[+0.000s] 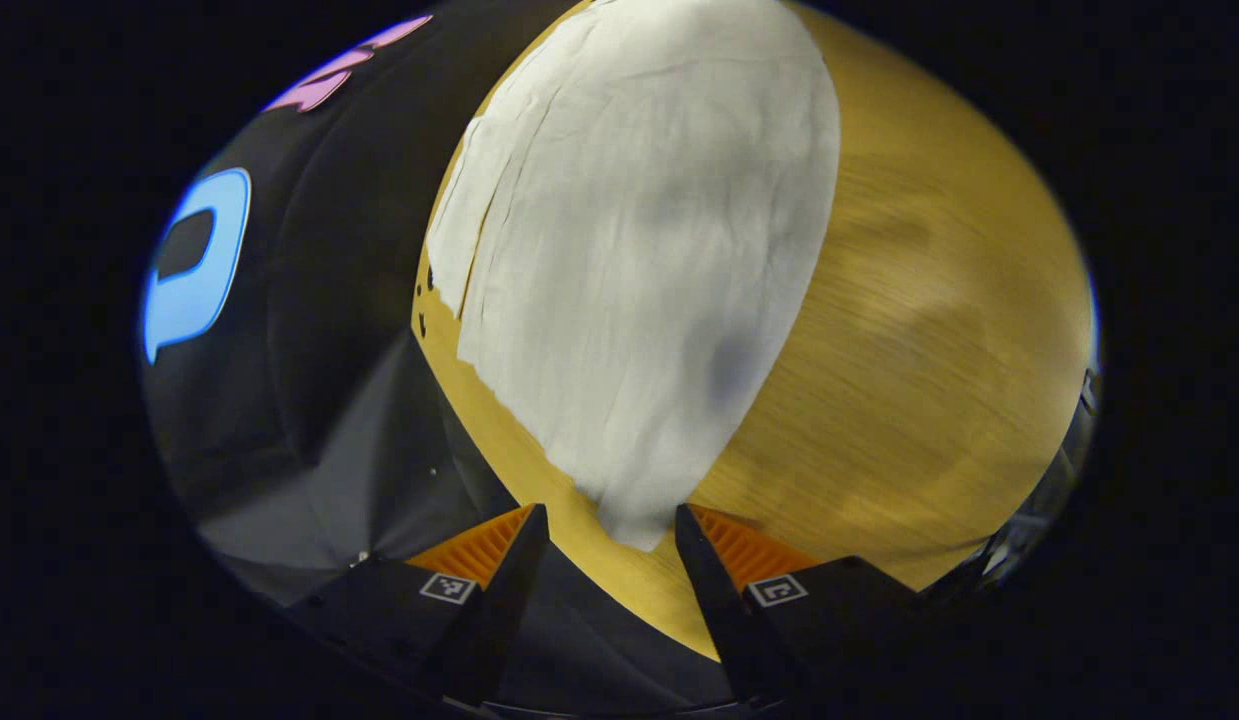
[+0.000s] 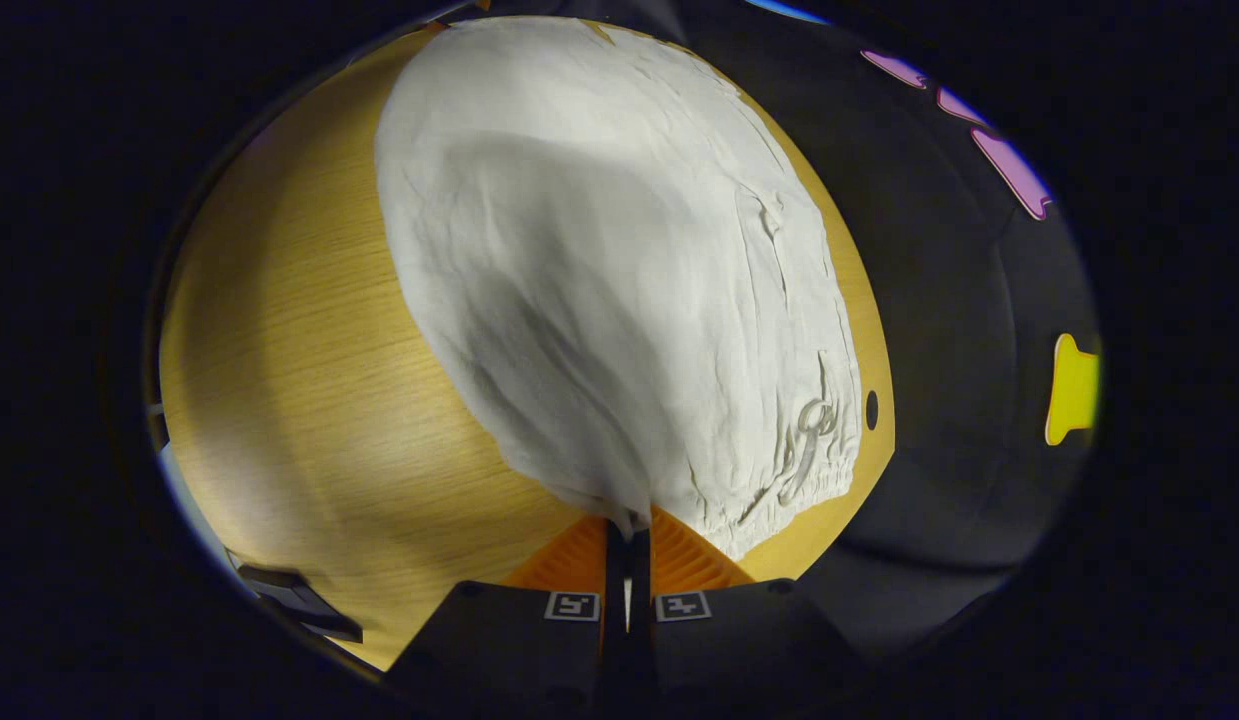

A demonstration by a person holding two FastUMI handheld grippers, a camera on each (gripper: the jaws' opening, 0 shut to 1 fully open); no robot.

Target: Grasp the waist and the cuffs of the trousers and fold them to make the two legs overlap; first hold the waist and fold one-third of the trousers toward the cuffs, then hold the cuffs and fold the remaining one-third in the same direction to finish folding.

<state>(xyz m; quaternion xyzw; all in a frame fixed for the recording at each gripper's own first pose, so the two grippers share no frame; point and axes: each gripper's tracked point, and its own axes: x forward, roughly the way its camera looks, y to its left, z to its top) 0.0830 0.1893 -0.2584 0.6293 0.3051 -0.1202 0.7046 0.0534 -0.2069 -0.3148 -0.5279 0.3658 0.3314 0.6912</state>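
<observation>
Right gripper view shows the white trousers (image 2: 599, 290) spread flat on the wooden table (image 2: 299, 400), legs apparently already overlapped, and my right gripper (image 2: 629, 535) clamped tight on the near corner of the elastic waist, ready to carry it toward the cuffs. In the left gripper view my left gripper (image 1: 612, 530) stands wide apart, holding nothing, straddling a corner of the trousers (image 1: 639, 250). Bare table beside the trousers gives room; the table's edge runs just beside the cloth.
</observation>
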